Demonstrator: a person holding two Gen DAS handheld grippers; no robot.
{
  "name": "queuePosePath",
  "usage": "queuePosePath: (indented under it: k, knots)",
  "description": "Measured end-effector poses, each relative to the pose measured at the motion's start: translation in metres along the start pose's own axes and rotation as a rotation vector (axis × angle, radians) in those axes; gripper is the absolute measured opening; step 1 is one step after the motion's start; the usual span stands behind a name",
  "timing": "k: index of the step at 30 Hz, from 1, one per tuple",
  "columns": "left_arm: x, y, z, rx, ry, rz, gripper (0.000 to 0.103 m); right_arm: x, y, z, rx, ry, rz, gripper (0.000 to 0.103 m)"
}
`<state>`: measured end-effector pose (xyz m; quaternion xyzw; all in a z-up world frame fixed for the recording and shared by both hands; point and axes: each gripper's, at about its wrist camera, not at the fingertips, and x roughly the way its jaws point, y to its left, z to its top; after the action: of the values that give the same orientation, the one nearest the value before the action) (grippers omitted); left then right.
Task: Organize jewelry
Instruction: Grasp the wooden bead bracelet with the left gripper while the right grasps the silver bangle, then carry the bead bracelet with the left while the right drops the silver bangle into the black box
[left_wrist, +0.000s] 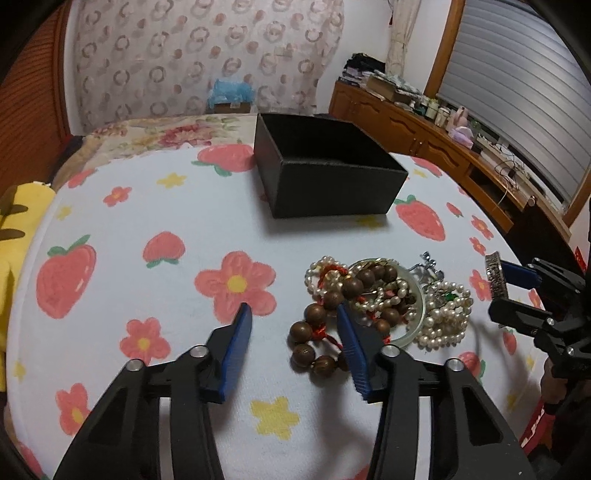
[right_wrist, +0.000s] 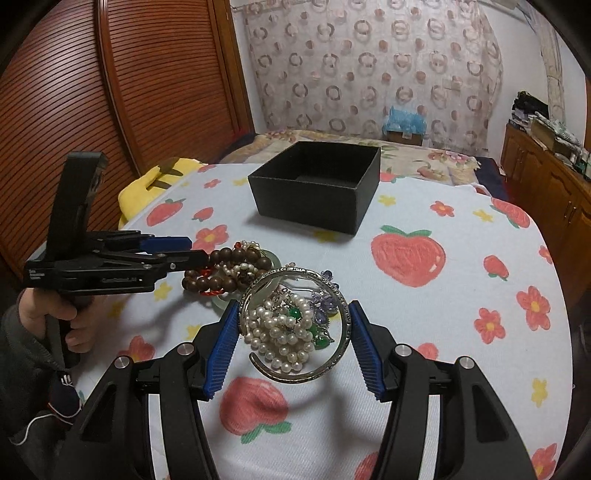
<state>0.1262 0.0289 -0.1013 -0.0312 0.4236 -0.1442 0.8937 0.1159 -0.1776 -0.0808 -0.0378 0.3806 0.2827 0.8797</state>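
Observation:
A heap of jewelry lies on the strawberry-print cloth (left_wrist: 147, 221): a brown wooden bead bracelet (left_wrist: 314, 332), pearl strands (left_wrist: 447, 314), a pale jade bangle (left_wrist: 419, 317). An open black box (left_wrist: 325, 166) stands behind it, also in the right wrist view (right_wrist: 317, 184). My left gripper (left_wrist: 293, 314) is open, low over the cloth, its right finger at the wooden beads (right_wrist: 221, 273). My right gripper (right_wrist: 291, 314) is shut on a silver open bangle (right_wrist: 295, 325), held by its outer sides above the pearls (right_wrist: 284, 332) and green and purple stones. The bangle shows edge-on in the left wrist view (left_wrist: 496, 277).
A yellow plush (right_wrist: 159, 177) lies at the cloth's left edge. A wooden louvred door (right_wrist: 110, 110) stands left, a patterned curtain (right_wrist: 369, 66) behind, a wooden cabinet (left_wrist: 424, 133) with clutter on the right. The left hand-held gripper's body (right_wrist: 92, 266) is left of the heap.

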Motion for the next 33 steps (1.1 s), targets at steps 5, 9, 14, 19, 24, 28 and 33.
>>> queuePosePath:
  k: [5,9,14,19,24,28,33]
  knots:
    - [0.006,0.006,0.000,-0.021,0.021,-0.019,0.030,0.001,0.000,0.000,0.003,-0.002,0.005,0.061]
    - [0.005,0.004,-0.001,-0.003,0.025,-0.033,0.012,0.002,-0.001,0.000,0.005,0.000,0.007,0.061]
    - [-0.012,-0.008,0.004,0.046,-0.022,0.004,0.012,0.008,-0.002,0.003,0.011,0.001,0.011,0.061]
    - [-0.041,-0.022,0.015,0.069,-0.101,-0.012,0.012,0.010,-0.003,0.008,0.007,-0.004,0.009,0.061]
    - [-0.059,-0.039,0.029,0.104,-0.144,-0.037,0.012,0.009,-0.005,0.020,0.007,-0.015,0.006,0.061]
    - [-0.070,-0.051,0.042,0.132,-0.174,-0.058,0.012,0.009,-0.008,0.030,0.006,-0.024,0.008,0.061]
    - [-0.081,-0.055,0.060,0.142,-0.201,-0.075,0.012,0.012,-0.014,0.044,0.007,-0.024,0.011,0.061]
